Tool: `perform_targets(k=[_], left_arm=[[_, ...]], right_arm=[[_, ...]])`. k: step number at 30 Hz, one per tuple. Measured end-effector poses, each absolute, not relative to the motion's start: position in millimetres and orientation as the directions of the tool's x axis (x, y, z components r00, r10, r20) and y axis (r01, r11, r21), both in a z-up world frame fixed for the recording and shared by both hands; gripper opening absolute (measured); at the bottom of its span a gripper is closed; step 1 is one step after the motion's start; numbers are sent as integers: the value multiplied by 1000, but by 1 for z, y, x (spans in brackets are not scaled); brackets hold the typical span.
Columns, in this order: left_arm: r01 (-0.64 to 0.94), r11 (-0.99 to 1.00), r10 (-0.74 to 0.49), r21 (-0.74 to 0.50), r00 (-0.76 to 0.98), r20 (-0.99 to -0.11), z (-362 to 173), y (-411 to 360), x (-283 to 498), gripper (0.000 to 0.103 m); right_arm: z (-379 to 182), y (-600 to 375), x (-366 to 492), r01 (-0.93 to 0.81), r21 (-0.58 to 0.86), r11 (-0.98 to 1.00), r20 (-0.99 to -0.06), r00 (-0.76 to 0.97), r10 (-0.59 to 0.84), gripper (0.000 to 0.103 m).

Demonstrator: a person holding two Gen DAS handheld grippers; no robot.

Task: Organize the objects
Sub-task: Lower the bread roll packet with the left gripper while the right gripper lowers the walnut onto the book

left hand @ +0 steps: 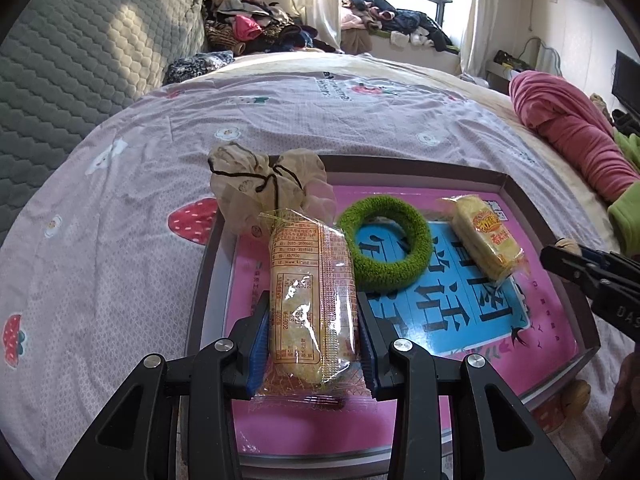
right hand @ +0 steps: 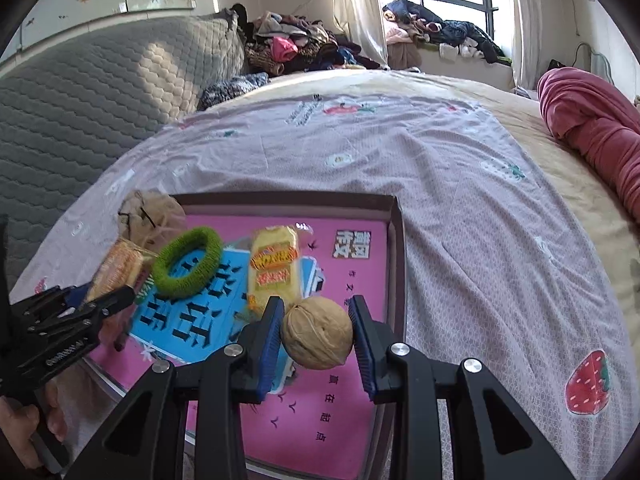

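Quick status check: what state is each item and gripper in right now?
Left gripper: shut on clear-wrapped orange snack pack, above tray.
Right gripper: shut on tan walnut.
Green fuzzy hair ring: lying flat in tray.
Yellow wrapped cake: lying in tray.
Beige drawstring pouch: on tray's far-left corner.
Pink-bottomed tray: on bed.

A glossy, crinkled clear-plastic snack wrapper [left hand: 312, 300] sits between matt black plastic gripper arms with ribbed blue pads [left hand: 260, 344]. A fuzzy green cloth hair band [left hand: 384, 242] lies on a smooth printed paper tray lining [left hand: 552, 320]. The walnut [right hand: 318, 332] looks rough, matt. Bedsheet [left hand: 120, 240]: soft woven cloth.
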State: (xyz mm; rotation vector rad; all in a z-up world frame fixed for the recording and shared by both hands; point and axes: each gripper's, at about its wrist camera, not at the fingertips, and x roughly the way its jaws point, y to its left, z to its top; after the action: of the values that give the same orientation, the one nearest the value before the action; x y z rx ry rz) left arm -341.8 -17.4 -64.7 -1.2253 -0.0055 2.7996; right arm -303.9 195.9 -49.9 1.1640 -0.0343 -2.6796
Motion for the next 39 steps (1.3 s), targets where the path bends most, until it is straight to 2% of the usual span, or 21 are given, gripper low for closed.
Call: perform_targets(k=[15,39], left_arm=[[-80,-996,88,-47,-653,-753,-73,-18,-341,39],[-90,-994,107,-64,-634,-766,-80,-18,-343,40]], right_arm=[[-66,185,-309,210,53,-976,-769,-615,-174,34],[-78,179,-313,212,27,-977,-788,-597,-152,34]])
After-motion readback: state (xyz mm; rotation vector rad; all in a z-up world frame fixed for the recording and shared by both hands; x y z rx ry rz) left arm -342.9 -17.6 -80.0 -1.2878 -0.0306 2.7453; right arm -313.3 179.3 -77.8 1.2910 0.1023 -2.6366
